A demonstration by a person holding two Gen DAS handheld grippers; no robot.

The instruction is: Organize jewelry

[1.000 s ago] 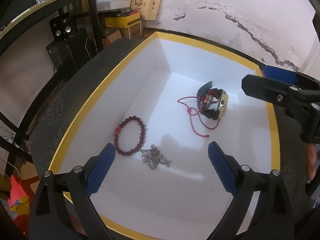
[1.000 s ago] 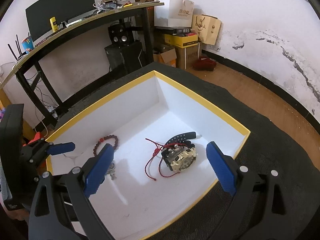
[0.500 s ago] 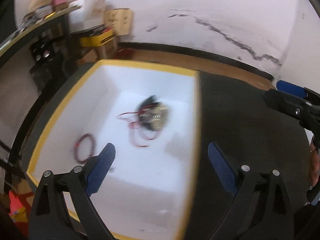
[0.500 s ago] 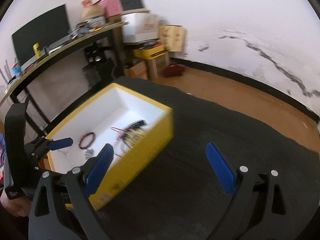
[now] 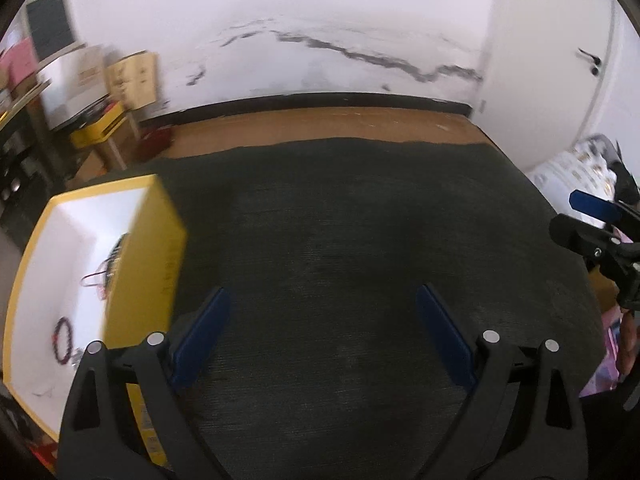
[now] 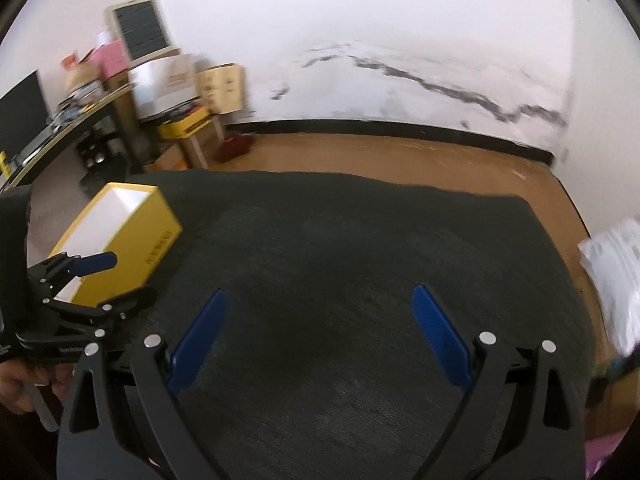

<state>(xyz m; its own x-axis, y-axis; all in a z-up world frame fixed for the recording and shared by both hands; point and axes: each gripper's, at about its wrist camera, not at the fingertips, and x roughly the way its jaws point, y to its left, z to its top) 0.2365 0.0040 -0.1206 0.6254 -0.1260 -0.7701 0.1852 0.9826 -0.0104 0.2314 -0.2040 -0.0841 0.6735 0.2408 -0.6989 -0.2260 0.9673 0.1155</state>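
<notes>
A yellow box (image 5: 160,256) with a white inside sits at the left of the dark table mat (image 5: 360,240). Inside it I see a dark red bead bracelet (image 5: 63,338) and a red cord (image 5: 96,278); the watch is mostly hidden behind the box wall. My left gripper (image 5: 322,334) hangs open over bare mat, right of the box, holding nothing. My right gripper (image 6: 320,334) is open too, over the mat's middle, empty. In the right wrist view the box (image 6: 136,240) lies far left, with the left gripper (image 6: 80,288) beside it.
A desk with speakers, cartons and bags (image 6: 168,80) stands at the back left along the cracked white wall. Brown floor (image 6: 380,152) runs behind the mat. White printed packaging (image 5: 576,164) lies past the mat's right edge. A hand (image 6: 16,388) holds the left gripper.
Both grippers have swung right and pulled back from over the box, which went from filling the views to sitting at the far left. Both stayed open and empty.
</notes>
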